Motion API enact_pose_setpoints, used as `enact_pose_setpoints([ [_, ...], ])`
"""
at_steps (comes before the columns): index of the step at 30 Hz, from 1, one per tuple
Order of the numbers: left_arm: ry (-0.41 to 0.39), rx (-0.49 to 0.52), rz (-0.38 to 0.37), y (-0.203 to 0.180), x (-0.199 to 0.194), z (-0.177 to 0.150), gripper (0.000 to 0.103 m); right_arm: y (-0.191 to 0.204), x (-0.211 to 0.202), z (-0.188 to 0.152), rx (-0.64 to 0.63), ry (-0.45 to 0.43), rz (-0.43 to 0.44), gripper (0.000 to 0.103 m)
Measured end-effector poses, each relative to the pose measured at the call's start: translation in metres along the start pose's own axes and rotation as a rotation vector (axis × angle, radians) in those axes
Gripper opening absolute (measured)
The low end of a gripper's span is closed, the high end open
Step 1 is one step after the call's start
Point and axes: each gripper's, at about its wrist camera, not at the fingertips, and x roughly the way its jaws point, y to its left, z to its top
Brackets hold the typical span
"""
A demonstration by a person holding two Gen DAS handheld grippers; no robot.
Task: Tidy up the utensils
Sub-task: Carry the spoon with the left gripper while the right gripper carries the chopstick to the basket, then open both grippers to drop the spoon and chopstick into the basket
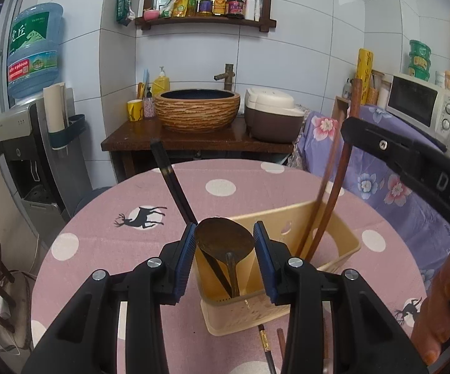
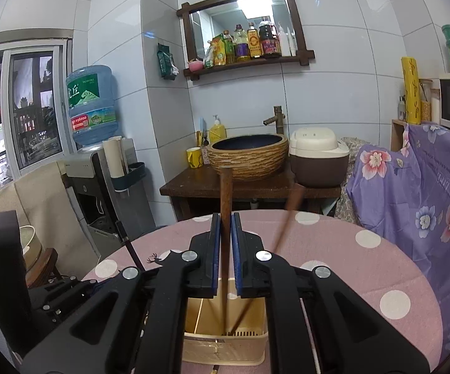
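Note:
A beige utensil holder (image 1: 281,308) stands on the round pink dotted table (image 1: 106,249). My left gripper (image 1: 225,225) is shut on the bowl of a dark wooden spoon (image 1: 225,240). The spoon's handle points down into the holder's near compartment. Dark chopsticks (image 1: 170,177) lean out of the holder to the left. My right gripper (image 2: 226,216) is shut on an upright reddish-brown chopstick (image 2: 225,190), whose lower end is inside the holder (image 2: 225,342). A second brown chopstick (image 2: 288,218) leans to the right, blurred. In the left wrist view both sticks (image 1: 333,187) rise from the far compartment.
Loose chopsticks (image 1: 263,339) lie on the cloth in front of the holder. A hand (image 1: 442,296) holds the right tool at the right edge. Behind the table are a wooden stand with a basin (image 1: 196,109), a rice cooker (image 1: 271,115) and a water dispenser (image 1: 35,143). A purple floral cloth (image 2: 427,193) is on the right.

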Motion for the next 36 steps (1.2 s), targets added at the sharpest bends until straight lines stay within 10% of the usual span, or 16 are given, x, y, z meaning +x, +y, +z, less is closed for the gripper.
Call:
enact_pose_setpoints([
  [12, -0.043, 0.015, 0.0, -0.001, -0.012, -0.005, 0.049, 0.012, -0.006, -0.001, -0.085, -0.045, 0.036, 0.01],
  [16, -0.088, 0.015, 0.008, 0.0, -0.037, -0.013, 0.063, 0.016, -0.027, 0.003, -0.097, -0.101, 0.049, 0.043],
  [20, -0.103, 0.017, 0.023, 0.004, -0.058, -0.032, 0.074, 0.014, -0.05, 0.003, -0.09, -0.105, 0.054, 0.046],
  [36, 0.026, -0.118, 0.099, 0.041, -0.08, -0.121, 0.081, -0.006, -0.096, -0.113, -0.098, 0.19, -0.032, 0.053],
])
